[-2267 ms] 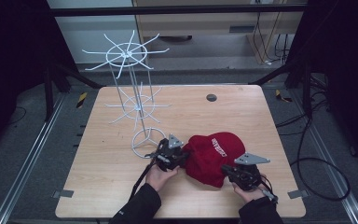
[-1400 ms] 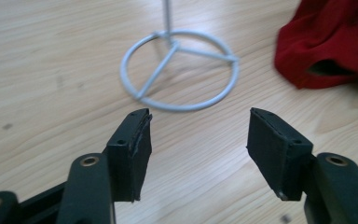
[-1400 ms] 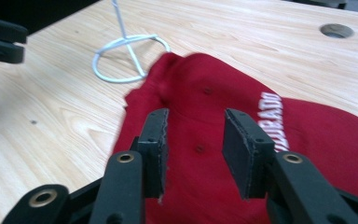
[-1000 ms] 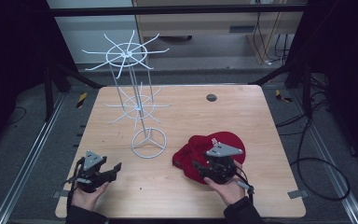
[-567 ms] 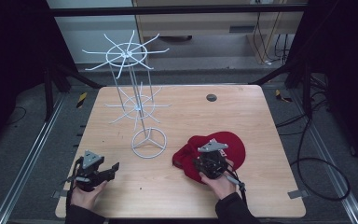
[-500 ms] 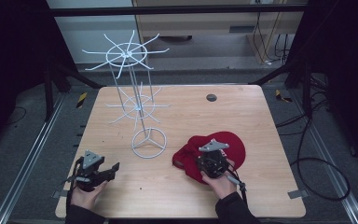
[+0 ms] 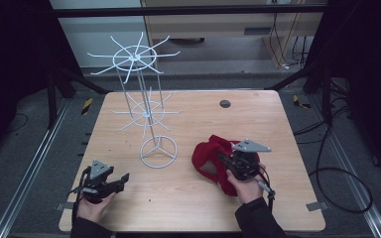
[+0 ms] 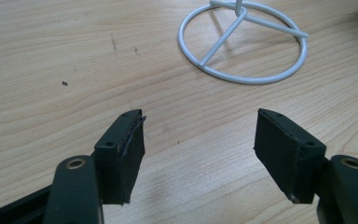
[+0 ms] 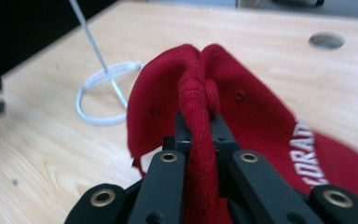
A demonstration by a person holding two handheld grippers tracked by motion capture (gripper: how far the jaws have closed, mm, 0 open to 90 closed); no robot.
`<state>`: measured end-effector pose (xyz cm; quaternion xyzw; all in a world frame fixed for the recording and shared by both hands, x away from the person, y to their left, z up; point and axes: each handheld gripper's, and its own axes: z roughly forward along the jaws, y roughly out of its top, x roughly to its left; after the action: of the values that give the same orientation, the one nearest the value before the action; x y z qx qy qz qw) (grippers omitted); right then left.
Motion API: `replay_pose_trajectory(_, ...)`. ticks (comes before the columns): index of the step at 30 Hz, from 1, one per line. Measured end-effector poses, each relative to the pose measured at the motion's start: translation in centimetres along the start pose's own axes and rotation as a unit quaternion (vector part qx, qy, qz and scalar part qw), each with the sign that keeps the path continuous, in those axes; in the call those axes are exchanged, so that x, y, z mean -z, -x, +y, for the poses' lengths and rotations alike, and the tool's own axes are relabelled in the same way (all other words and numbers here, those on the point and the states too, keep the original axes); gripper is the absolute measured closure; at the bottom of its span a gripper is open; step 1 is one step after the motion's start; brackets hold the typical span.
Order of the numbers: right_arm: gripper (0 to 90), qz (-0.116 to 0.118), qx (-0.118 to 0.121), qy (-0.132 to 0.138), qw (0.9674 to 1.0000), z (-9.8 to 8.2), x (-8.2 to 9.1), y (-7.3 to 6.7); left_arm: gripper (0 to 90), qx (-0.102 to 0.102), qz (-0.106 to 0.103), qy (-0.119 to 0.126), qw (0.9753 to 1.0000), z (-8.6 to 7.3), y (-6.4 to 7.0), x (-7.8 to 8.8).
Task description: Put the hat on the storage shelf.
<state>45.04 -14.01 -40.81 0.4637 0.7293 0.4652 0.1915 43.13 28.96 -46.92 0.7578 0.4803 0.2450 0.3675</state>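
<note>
A red cap (image 7: 209, 157) with white lettering is bunched up at the right front of the table, its crown lifted off the wood. My right gripper (image 7: 228, 166) is shut on a fold of the red cap (image 9: 200, 107), the cloth pinched between its black jaws. A white wire rack (image 7: 143, 106) with two tiers of spokes stands mid-table on a ring base (image 7: 158, 151). My left gripper (image 7: 121, 179) rests near the front left edge, open, nothing between its jaws. Ahead of the left gripper (image 8: 198, 149) lies the ring base (image 8: 242, 42).
A dark round grommet (image 7: 224, 103) sits in the table (image 7: 258, 124) at the back right. Metal frame rails run along both sides of the table, and cables lie on the floor to the right.
My left gripper let go of the cap and drew back to the front left edge, now open. My right gripper moved onto the cap's crown, shut on it, and has bunched and lifted the cloth.
</note>
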Motion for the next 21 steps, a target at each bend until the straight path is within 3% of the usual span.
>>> replay_pose_trajectory(3, 86.3, 0.003, -0.016, 0.039, 0.9991, 1.2, 1.6, 0.9, 32.4, 0.000, -0.002, -0.002, 1.0000, 0.0, 0.1, -0.1)
replay_pose_trajectory(6, 86.3, 0.005, -0.025, 0.059, 0.9979, 1.8, 2.4, 1.3, 32.4, 0.000, -0.004, -0.001, 1.0000, 0.0, 0.1, -0.1)
replay_pose_trajectory(13, 86.3, 0.028, -0.063, 0.126, 0.9896, 4.2, 5.0, 2.3, 32.3, -0.003, -0.006, 0.000, 1.0000, 0.0, 0.2, -0.2)
replay_pose_trajectory(21, 86.4, 0.026, -0.052, 0.168, 0.9841, 6.7, 6.4, 1.5, 32.3, -0.001, -0.007, 0.000, 1.0000, 0.0, 0.2, -0.2)
